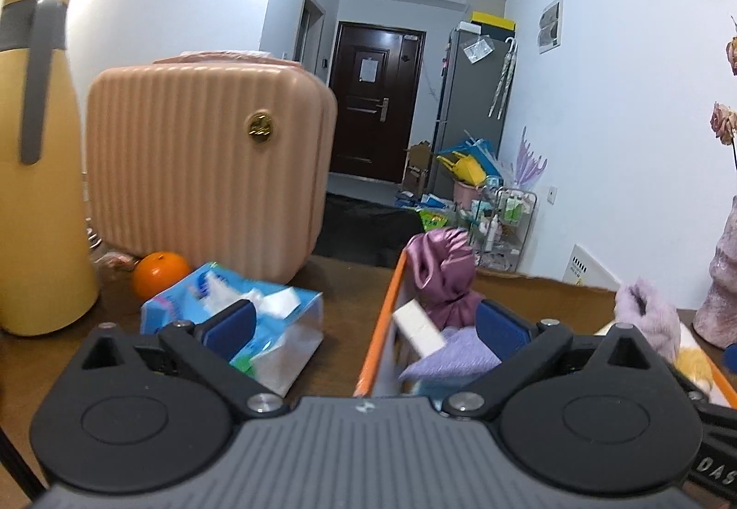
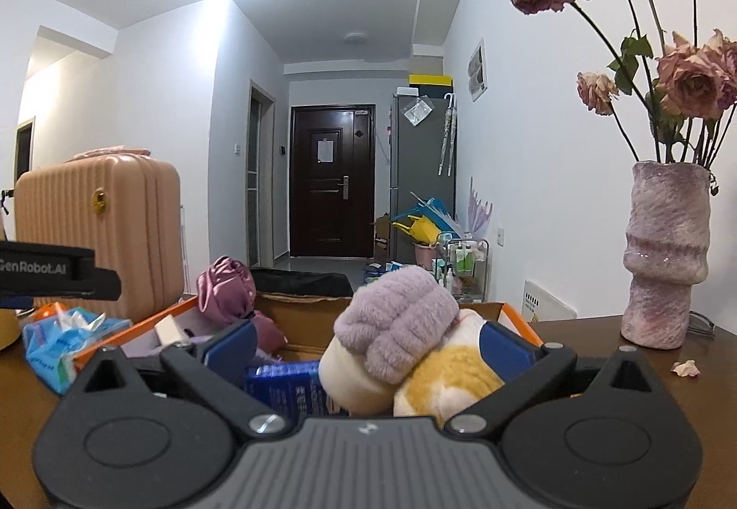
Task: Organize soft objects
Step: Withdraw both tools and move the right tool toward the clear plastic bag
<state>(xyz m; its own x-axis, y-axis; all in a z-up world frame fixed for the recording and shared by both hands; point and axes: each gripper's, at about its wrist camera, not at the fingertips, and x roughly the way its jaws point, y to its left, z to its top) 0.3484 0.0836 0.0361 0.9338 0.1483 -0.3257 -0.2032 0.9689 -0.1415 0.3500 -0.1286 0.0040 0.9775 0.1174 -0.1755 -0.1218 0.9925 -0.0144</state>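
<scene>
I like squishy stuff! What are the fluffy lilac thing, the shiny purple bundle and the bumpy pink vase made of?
Fluffy lilac thing: probably plush or faux fur, matte, with a fuzzy pile. Shiny purple bundle: looks like satin, glossy with soft wrinkles. Bumpy pink vase: seems glazed ceramic, rough and mottled.

Fluffy glove, satin bonnet, ribbed plastic case.

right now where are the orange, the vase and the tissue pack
orange (image 1: pixel 161 274), left wrist view, front of the peel
vase (image 2: pixel 665 255), right wrist view, middle of its body
tissue pack (image 1: pixel 295 324), left wrist view, clear side
</scene>
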